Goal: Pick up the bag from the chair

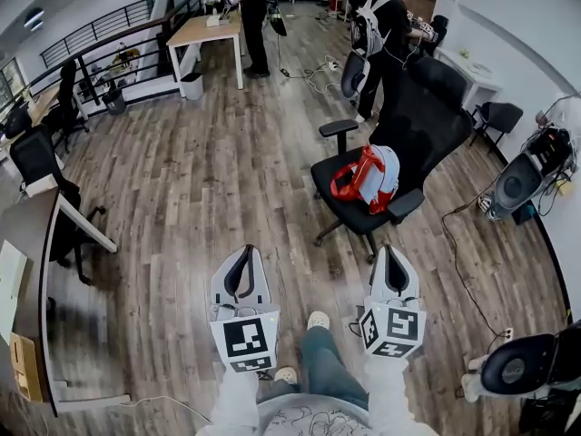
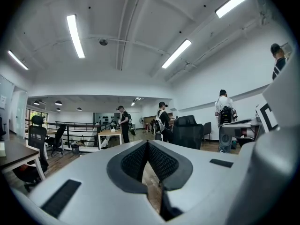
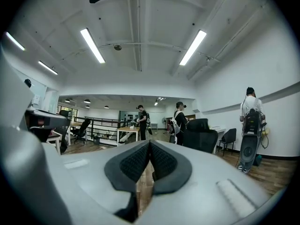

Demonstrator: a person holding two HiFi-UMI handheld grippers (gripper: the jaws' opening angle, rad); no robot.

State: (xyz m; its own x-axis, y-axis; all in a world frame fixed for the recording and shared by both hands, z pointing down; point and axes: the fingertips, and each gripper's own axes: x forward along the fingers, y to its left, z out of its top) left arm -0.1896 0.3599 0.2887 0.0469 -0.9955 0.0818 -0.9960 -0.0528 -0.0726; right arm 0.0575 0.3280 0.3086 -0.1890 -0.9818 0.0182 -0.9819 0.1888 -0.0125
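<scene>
A red and grey bag (image 1: pixel 368 178) lies on the seat of a black office chair (image 1: pixel 413 130) ahead of me and to the right, on the wooden floor. My left gripper (image 1: pixel 249 249) and right gripper (image 1: pixel 388 249) are held side by side low in the head view, well short of the chair. Both are shut with nothing between the pads. In the left gripper view the left gripper (image 2: pixel 148 143) points level across the room, with the chair's back (image 2: pixel 190 131) to its right. The right gripper (image 3: pixel 149 143) also faces the chair (image 3: pixel 201 137). The bag is hidden in both gripper views.
Two people (image 1: pixel 254 16) (image 1: pixel 386 34) stand at the far end, beside a wooden table (image 1: pixel 207 31). A desk (image 1: pixel 27 234) and black chairs (image 1: pixel 41 162) line the left. On the right are a small chair (image 1: pixel 497 116), round black equipment (image 1: pixel 517 182) and floor cables (image 1: pixel 454 243).
</scene>
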